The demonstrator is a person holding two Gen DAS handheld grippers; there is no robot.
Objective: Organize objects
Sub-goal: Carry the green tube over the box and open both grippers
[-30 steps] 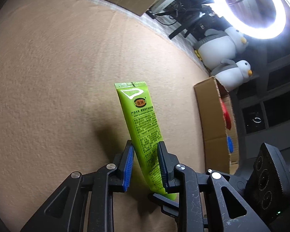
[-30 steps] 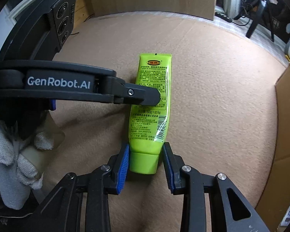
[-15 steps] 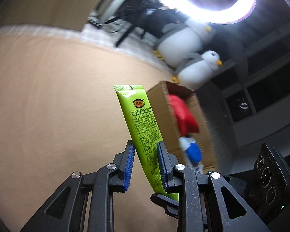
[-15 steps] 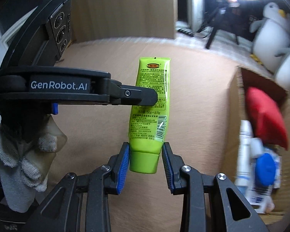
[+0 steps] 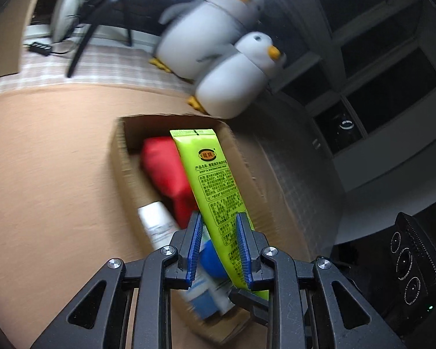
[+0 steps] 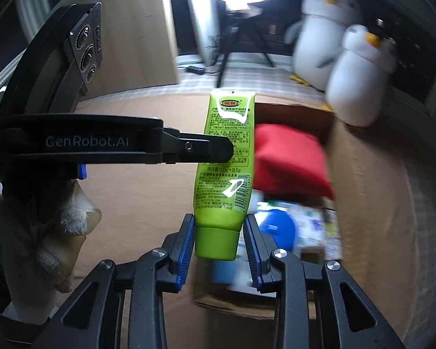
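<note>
A lime-green tube [image 5: 209, 168] with printed text is held in the air by both grippers. My left gripper [image 5: 219, 221] is shut on its body. My right gripper [image 6: 219, 226] is shut on the cap end of the green tube [image 6: 226, 151], with the left gripper's finger [image 6: 206, 151] crossing in from the left, pressed on the tube's middle. The tube hangs over an open cardboard box [image 5: 119, 157]. Inside lie a red pouch [image 5: 162, 165], a white bottle [image 5: 157, 221] and a blue-capped item [image 5: 212, 261]. The same red pouch [image 6: 287, 160] and blue cap [image 6: 276, 229] show in the right wrist view.
Two plush penguins [image 5: 235, 84] stand just behind the box on the tan surface [image 5: 49, 174]. A gloved hand [image 6: 43, 232] holds the left gripper. A ring light and tripod [image 6: 241, 37] stand at the back. The box's right wall [image 6: 363, 189] rises beside the tube.
Both grippers have carried the tube up and across the tan surface to the right. It was above bare surface and now hangs over the open box.
</note>
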